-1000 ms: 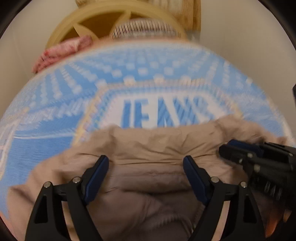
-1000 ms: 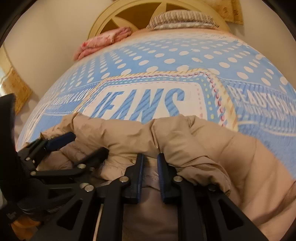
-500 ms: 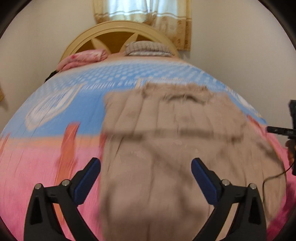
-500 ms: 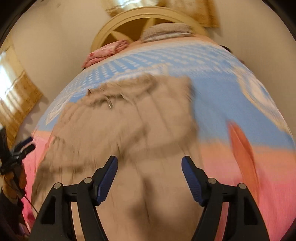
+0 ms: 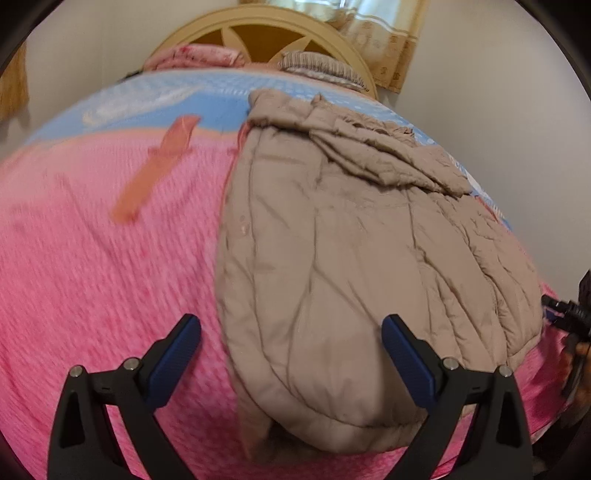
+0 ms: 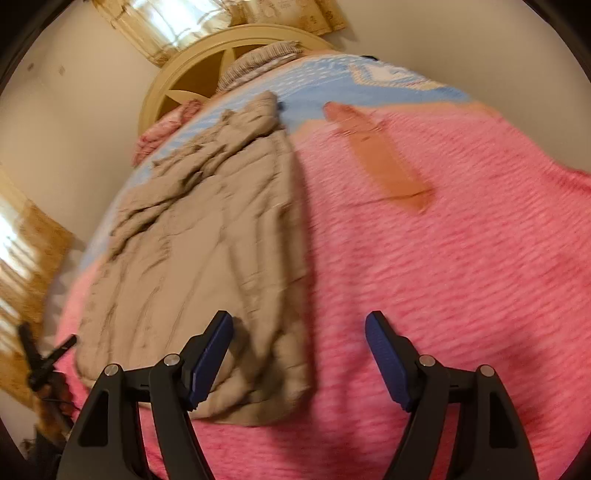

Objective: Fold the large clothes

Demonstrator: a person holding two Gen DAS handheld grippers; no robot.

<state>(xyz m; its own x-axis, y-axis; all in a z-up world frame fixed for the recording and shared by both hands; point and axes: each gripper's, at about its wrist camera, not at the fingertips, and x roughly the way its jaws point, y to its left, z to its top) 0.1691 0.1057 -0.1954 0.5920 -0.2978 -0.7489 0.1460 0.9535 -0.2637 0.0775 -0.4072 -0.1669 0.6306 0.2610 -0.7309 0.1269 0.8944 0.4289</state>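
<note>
A beige padded jacket (image 5: 351, 236) lies folded on the bed, its folded-over top part toward the headboard. It also shows in the right wrist view (image 6: 207, 240). My left gripper (image 5: 291, 354) is open and empty, held above the jacket's near end. My right gripper (image 6: 299, 350) is open and empty, above the jacket's near right corner and the pink blanket. The right gripper's tip shows at the right edge of the left wrist view (image 5: 565, 314). The left gripper's tip shows at the left edge of the right wrist view (image 6: 48, 358).
The bed has a pink blanket (image 5: 92, 277) in front and a blue patterned sheet (image 5: 155, 99) behind. A cream round headboard (image 5: 258, 33), a striped pillow (image 5: 321, 66) and a pink folded cloth (image 5: 195, 59) stand at the far end. Walls flank both sides.
One second ago the right gripper was shut on the jacket's far edge; it has opened. Both grippers have pulled back toward the bed's foot, and the jacket lies released.
</note>
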